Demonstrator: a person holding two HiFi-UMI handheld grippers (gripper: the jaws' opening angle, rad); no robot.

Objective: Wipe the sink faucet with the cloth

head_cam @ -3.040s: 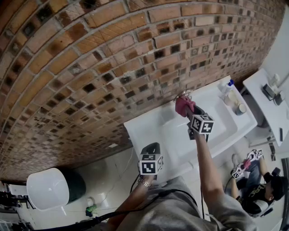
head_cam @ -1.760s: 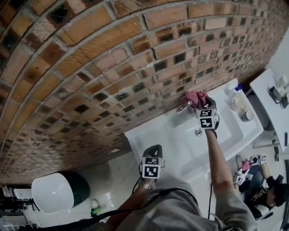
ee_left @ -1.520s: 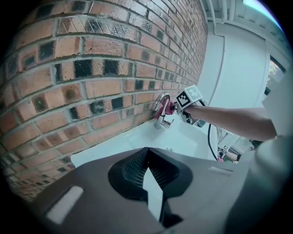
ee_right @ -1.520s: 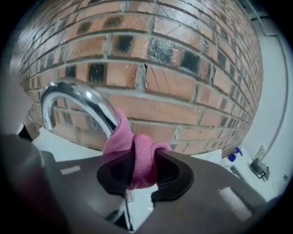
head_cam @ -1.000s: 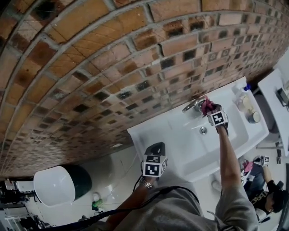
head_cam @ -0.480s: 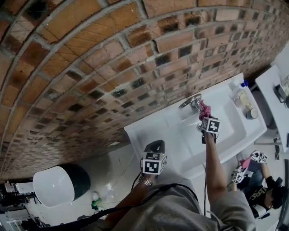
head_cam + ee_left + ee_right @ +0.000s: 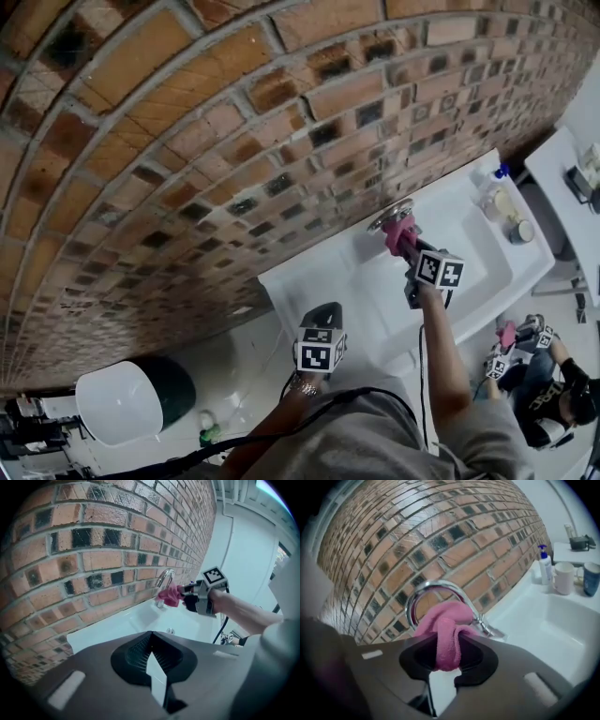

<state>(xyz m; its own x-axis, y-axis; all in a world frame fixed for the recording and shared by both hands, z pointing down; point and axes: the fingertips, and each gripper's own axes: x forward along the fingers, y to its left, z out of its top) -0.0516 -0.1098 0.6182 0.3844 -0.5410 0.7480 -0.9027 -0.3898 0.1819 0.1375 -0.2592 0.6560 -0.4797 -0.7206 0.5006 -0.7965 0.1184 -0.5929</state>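
Note:
A chrome curved faucet (image 7: 389, 217) stands at the back of the white sink (image 7: 309, 281), against the brick wall. My right gripper (image 7: 409, 247) is shut on a pink cloth (image 7: 397, 232) and presses it against the faucet. In the right gripper view the cloth (image 7: 446, 630) bulges out between the jaws, in front of the faucet's arch (image 7: 433, 588). My left gripper (image 7: 321, 317) hangs shut and empty in front of the sink's near edge. In its own view the left gripper (image 7: 151, 643) looks toward the faucet (image 7: 165, 576), the cloth (image 7: 169, 595) and the right gripper (image 7: 191, 596).
A pump bottle (image 7: 491, 178) and cups (image 7: 518, 231) stand on the sink's right end; they also show in the right gripper view as bottle (image 7: 544, 564) and cups (image 7: 564, 578). A white bin (image 7: 117, 403) stands on the floor at left. Another person (image 7: 553, 380) sits at lower right.
My right gripper, still holding the cloth, has moved left and up along the faucet from its base toward the spout. The left gripper has stayed put.

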